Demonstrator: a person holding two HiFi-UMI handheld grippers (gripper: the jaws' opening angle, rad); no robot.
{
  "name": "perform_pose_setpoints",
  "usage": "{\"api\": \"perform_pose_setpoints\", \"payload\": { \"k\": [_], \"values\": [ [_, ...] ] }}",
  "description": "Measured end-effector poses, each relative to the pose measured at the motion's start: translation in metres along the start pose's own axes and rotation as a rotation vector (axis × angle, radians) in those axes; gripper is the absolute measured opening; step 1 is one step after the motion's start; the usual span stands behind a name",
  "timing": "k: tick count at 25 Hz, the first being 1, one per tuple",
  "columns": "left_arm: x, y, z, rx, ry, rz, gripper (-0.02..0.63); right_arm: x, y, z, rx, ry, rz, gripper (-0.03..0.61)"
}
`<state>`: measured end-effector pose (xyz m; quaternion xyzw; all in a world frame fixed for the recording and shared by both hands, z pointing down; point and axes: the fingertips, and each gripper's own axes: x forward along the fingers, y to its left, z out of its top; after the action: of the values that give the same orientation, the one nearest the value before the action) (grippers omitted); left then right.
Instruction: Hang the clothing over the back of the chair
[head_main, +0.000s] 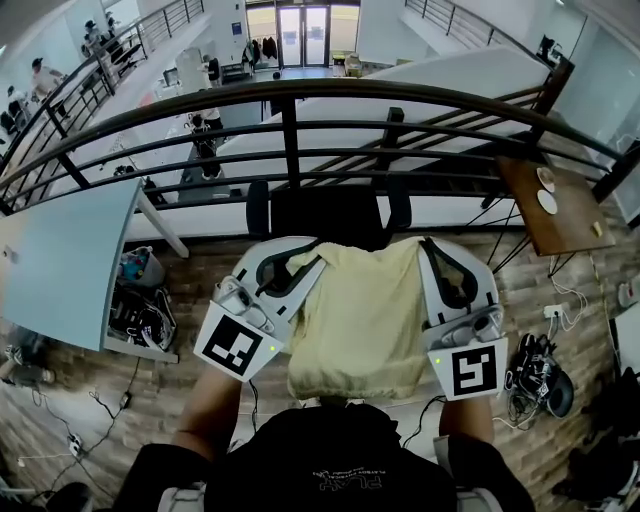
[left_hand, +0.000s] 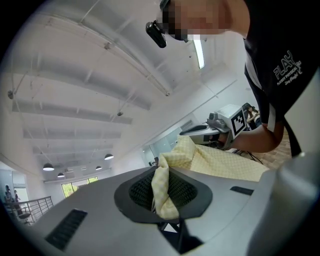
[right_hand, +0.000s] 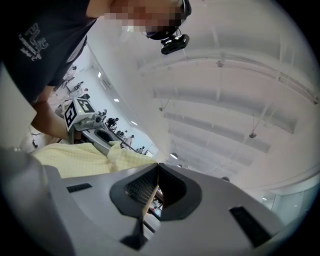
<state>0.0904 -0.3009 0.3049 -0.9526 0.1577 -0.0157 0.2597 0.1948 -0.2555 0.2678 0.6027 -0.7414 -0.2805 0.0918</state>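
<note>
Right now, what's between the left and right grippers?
The yellow garment, spread from the left gripper to the right gripper, each shut on an edge of it. The head view shows this best.

The chair (head_main: 325, 215) and railing (head_main: 290, 95) are seen steeply from above by the head view. Each gripper view is taken close behind its own jaws, mostly filled by ceiling (left_hand: 100, 75). The clothing (head_main: 355, 320) is shared by all three; the left gripper (head_main: 305, 260) and right gripper (head_main: 432, 250) are each caught in the other's view
</note>
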Motion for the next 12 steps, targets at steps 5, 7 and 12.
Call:
{"api": "perform_pose_setpoints", "payload": {
  "k": [5,7,12],
  "values": [
    [0.011,0.019,0.002,0.015,0.010,0.023,0.052,0.017,-0.007,-0.003,-0.014,0.013,0.059,0.021],
    [0.011,0.022,-0.001,0.020,0.021,0.029,0.052,0.022,-0.006,-0.006,0.003,0.010,0.076,0.021],
    [0.020,0.029,-0.004,-0.011,0.012,0.031,0.052,0.032,-0.010,-0.009,0.022,0.001,0.132,0.021]
  ]
}}
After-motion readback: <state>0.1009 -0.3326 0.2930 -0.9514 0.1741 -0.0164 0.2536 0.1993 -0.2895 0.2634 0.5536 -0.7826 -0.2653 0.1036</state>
